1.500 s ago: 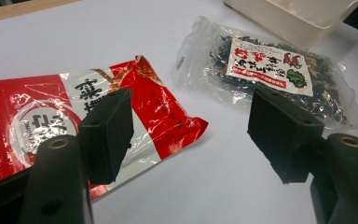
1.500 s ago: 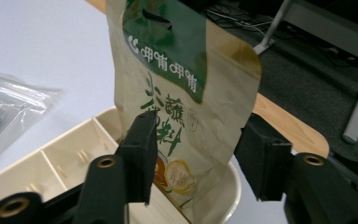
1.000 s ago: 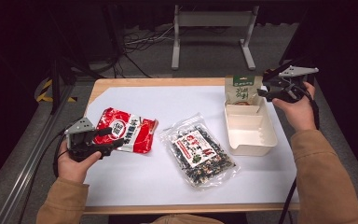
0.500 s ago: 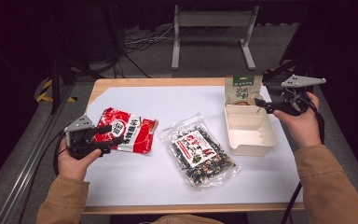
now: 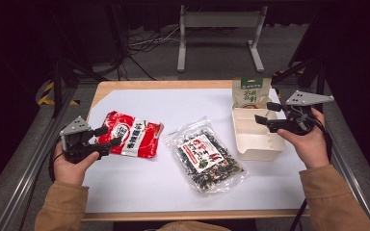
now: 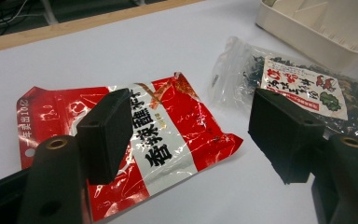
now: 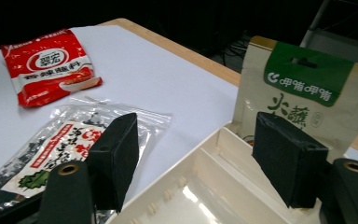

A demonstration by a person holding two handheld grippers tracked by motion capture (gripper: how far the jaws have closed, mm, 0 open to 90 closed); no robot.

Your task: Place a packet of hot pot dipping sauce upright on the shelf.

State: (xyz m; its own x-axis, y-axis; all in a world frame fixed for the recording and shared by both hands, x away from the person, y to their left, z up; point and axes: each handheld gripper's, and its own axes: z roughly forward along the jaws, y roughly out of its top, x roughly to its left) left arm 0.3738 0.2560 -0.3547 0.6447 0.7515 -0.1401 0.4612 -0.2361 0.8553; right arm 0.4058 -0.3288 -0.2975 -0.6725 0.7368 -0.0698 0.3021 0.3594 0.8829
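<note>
On the near side of the white-covered wooden table (image 5: pixel 139 190), the left gripper (image 5: pixel 107 136) sits in the person's hand at the table's left edge, its 2 black jaws spread wide and gripping nothing. Its tips hover over the near-left end of the flat red foil snack packet (image 5: pixel 131 138), which lies on the white sheet just beyond; in the left gripper view the packet (image 6: pixel 168 140) shows between the parted jaws, crinkled and printed with white lettering.

To the right of the packet, apart from it, lies the clear plastic bag of dark dried seaweed with a red-and-white label (image 5: pixel 205 155), angled across the middle of the table.

Farther right stands the cream plastic divided tray (image 5: pixel 259 147), near the table's right edge. The right gripper (image 5: pixel 266 112) is held above the tray's far right part, jaws likewise released and holding nothing.

At the tray's far end, the beige paper pouch with a green top band (image 5: pixel 251 92) stands upright, leaning at the tray's rim; the right gripper view shows it (image 7: pixel 303 88) beyond the right-hand jaw.
</note>
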